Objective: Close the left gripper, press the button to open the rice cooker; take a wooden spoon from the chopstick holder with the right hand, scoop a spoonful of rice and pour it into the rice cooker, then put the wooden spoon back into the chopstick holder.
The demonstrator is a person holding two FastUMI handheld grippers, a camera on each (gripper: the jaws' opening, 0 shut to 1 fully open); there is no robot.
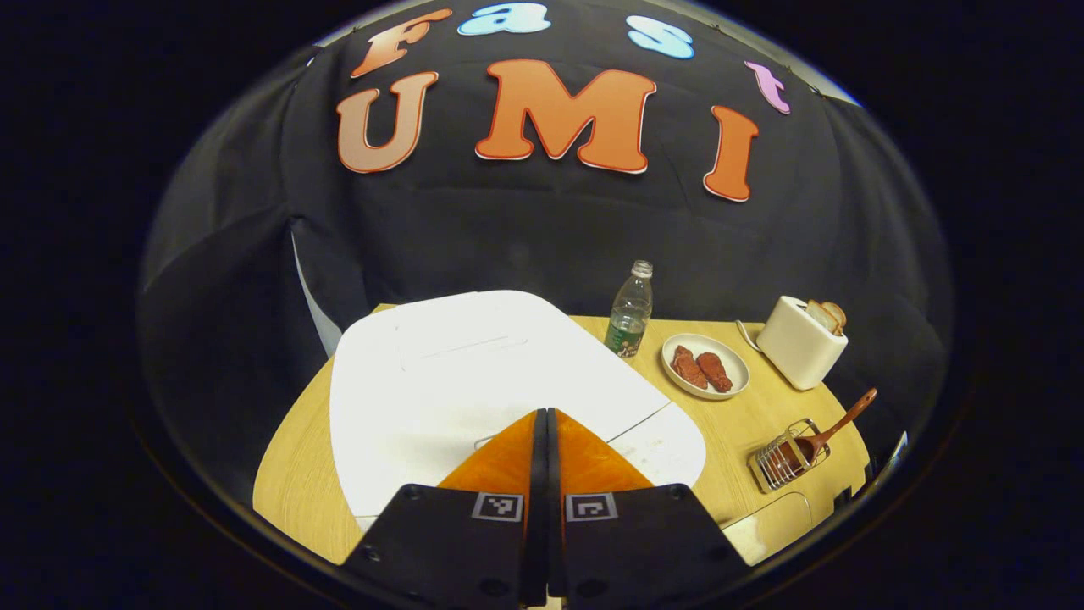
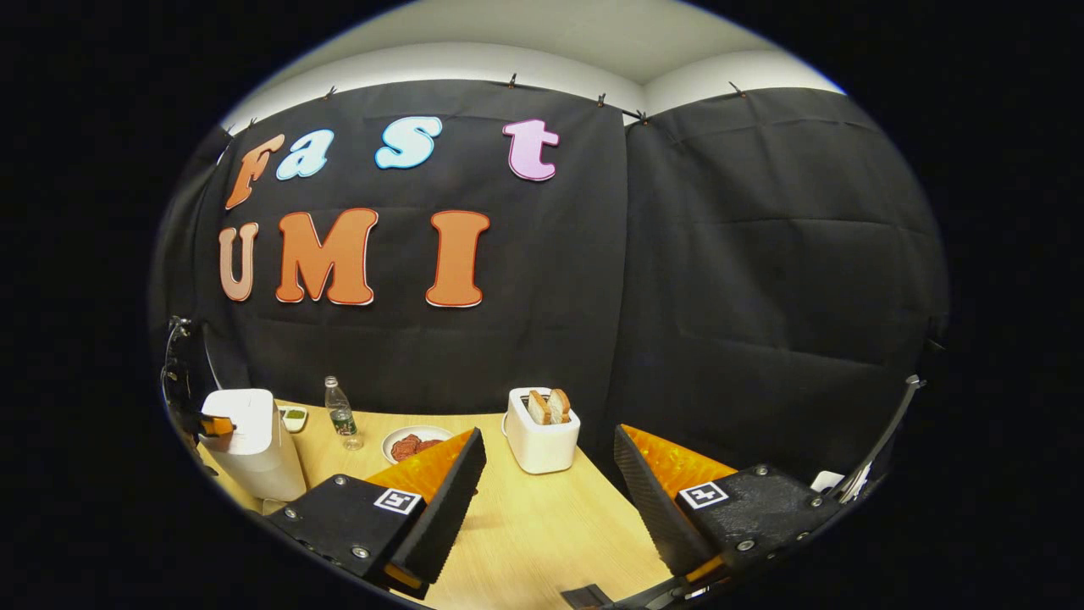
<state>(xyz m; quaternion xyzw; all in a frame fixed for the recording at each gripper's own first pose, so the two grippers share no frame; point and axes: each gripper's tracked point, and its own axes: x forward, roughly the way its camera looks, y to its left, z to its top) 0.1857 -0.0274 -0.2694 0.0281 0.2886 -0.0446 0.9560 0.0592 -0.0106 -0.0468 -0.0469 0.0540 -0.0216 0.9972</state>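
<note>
In the left gripper view the white rice cooker [image 1: 474,373] lies right below me with its lid down. My left gripper [image 1: 543,415] is shut, empty, its tips over the cooker's front edge. The wooden spoon [image 1: 834,428] rests in the wire chopstick holder [image 1: 783,462] at the right. A container with white rice [image 1: 771,529] sits at the near right edge. In the right gripper view my right gripper [image 2: 546,474] stands open above the table, nothing between its fingers. The rice cooker [image 2: 254,453] stands far left, with the left gripper [image 2: 216,425] at it.
On the wooden table [image 1: 762,415] stand a water bottle [image 1: 630,310], a plate of reddish food [image 1: 705,366] and a white toaster with bread [image 1: 803,339]. In the right gripper view the toaster [image 2: 542,430] sits just ahead, with the bottle [image 2: 340,413] and plate [image 2: 411,442] to its left.
</note>
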